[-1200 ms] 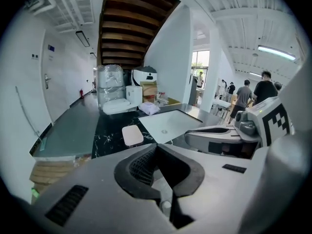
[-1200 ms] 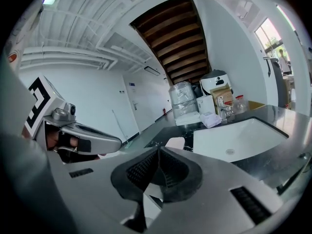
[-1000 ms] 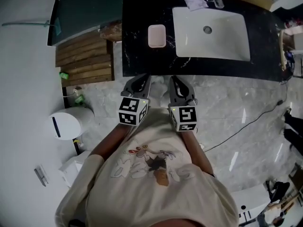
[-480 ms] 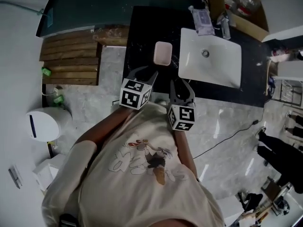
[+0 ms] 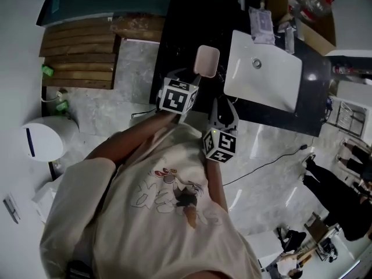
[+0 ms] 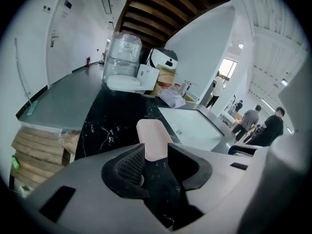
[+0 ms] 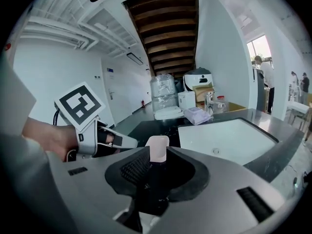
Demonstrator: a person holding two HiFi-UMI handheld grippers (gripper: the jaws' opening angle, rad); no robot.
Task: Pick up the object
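Observation:
A pale pink, rounded-rectangle dish (image 5: 207,61) lies on the black marble counter (image 5: 174,34), left of the white sink (image 5: 264,77). My left gripper (image 5: 187,76) reaches over the counter's front edge, and its jaws are opening. The pink dish (image 6: 153,139) sits just ahead of the fingertips, with no pad pressing on it. My right gripper (image 5: 224,104) hangs back at the counter's front edge, to the right. Its jaws are opening too, with nothing between them. Through their gap the pink dish (image 7: 158,147) shows further off, and the left gripper (image 7: 132,142) shows at the left.
A tissue pack (image 5: 261,25) and bottles stand behind the sink. A large water jug (image 6: 122,57) is at the counter's back. Wooden slats (image 5: 75,51) lie on the floor to the left, beside a white bin (image 5: 40,141). A cable (image 5: 273,161) crosses the floor. A person (image 5: 343,196) stands at the right.
Both grippers have gone forward to the counter, and the left one now reaches nearly to the pink dish. The head view has turned and shifted.

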